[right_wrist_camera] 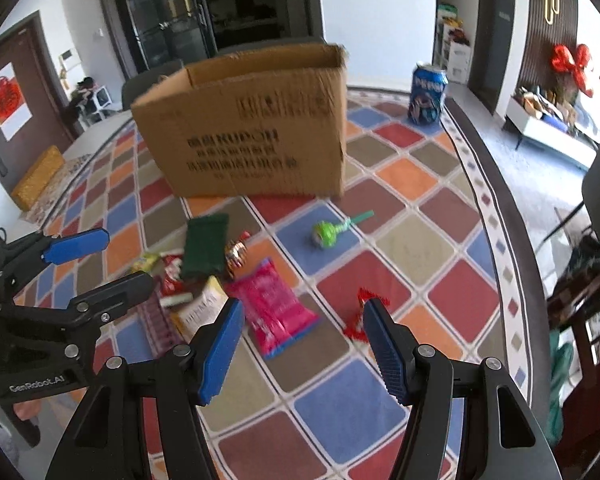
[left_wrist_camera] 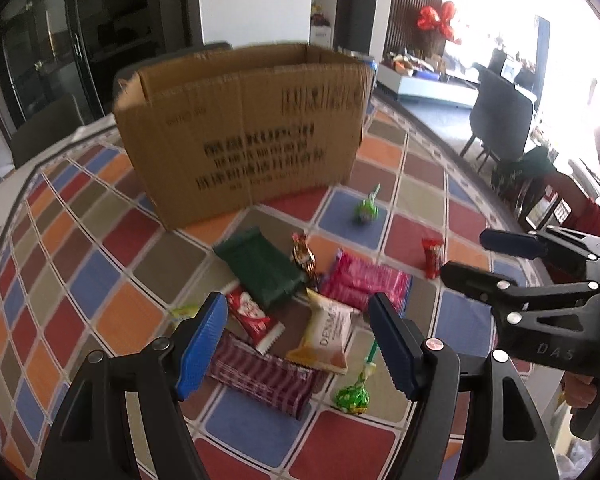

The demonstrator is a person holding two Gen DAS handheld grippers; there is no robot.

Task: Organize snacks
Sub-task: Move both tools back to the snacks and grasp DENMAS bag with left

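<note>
An open cardboard box point(left_wrist_camera: 244, 128) stands on the checkered tablecloth; it also shows in the right wrist view point(right_wrist_camera: 252, 128). Snack packets lie in front of it: a dark green pack point(left_wrist_camera: 262, 268), a pink pack point(left_wrist_camera: 364, 280), a cream packet point(left_wrist_camera: 328, 334), a maroon striped pack point(left_wrist_camera: 264, 376), a red-white wrapper point(left_wrist_camera: 250, 314), a small red packet point(left_wrist_camera: 433, 256) and two green lollipops point(left_wrist_camera: 354, 396) point(left_wrist_camera: 367, 210). My left gripper point(left_wrist_camera: 296, 344) is open above the cream packet. My right gripper point(right_wrist_camera: 302, 344) is open, empty, above the pink pack point(right_wrist_camera: 272, 308) and beside the red packet point(right_wrist_camera: 360, 312).
A blue soda can point(right_wrist_camera: 427, 94) stands right of the box near the table's far edge. A yellow block point(right_wrist_camera: 36, 176) lies at the far left. The table's rounded right edge point(right_wrist_camera: 496, 216) drops to the floor, with chairs point(left_wrist_camera: 500, 116) beyond.
</note>
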